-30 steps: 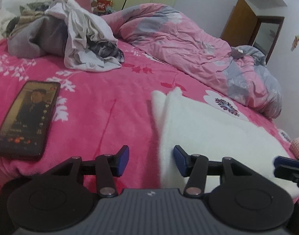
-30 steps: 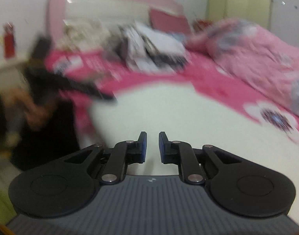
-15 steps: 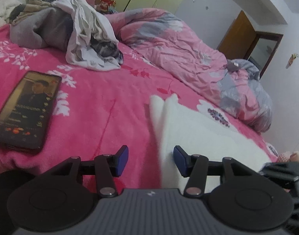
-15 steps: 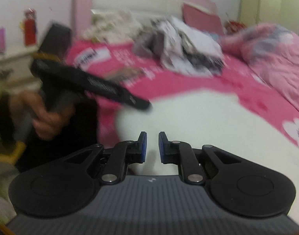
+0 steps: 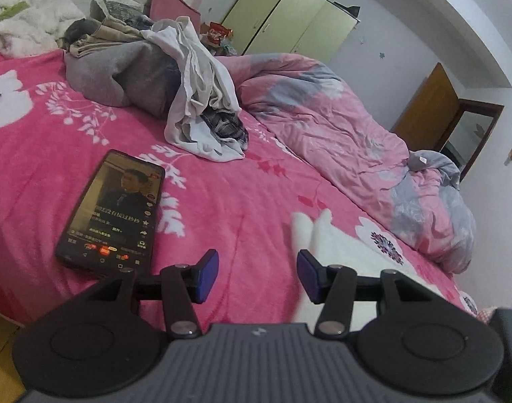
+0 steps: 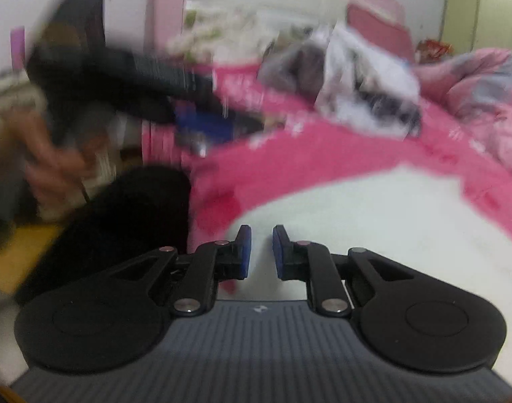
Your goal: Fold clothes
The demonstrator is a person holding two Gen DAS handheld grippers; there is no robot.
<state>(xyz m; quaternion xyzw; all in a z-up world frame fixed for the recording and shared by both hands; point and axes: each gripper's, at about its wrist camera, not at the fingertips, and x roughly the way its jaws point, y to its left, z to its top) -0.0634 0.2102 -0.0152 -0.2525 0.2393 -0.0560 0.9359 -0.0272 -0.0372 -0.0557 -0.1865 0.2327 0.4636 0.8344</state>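
Observation:
A white fluffy garment (image 5: 353, 255) lies flat on the pink bedspread (image 5: 222, 194), near the bed's front edge. It also shows in the right wrist view (image 6: 383, 221). My left gripper (image 5: 257, 275) is open and empty, hovering above the bed just left of the garment's corner. My right gripper (image 6: 261, 252) stands nearly closed with a narrow gap, low over the garment's near edge; whether cloth sits between the pads is hidden by blur. The left gripper (image 6: 202, 124) appears blurred at the left of the right wrist view.
A phone (image 5: 113, 208) with a lit screen lies on the bedspread to the left. A pile of unfolded clothes (image 5: 175, 87) sits further back. A crumpled pink quilt (image 5: 340, 127) fills the right side. Green wardrobes (image 5: 289, 16) stand behind.
My left gripper has pulled back and lifted to the left, so more of the bed and phone show. The right gripper view has swung; its jaws have opened slightly.

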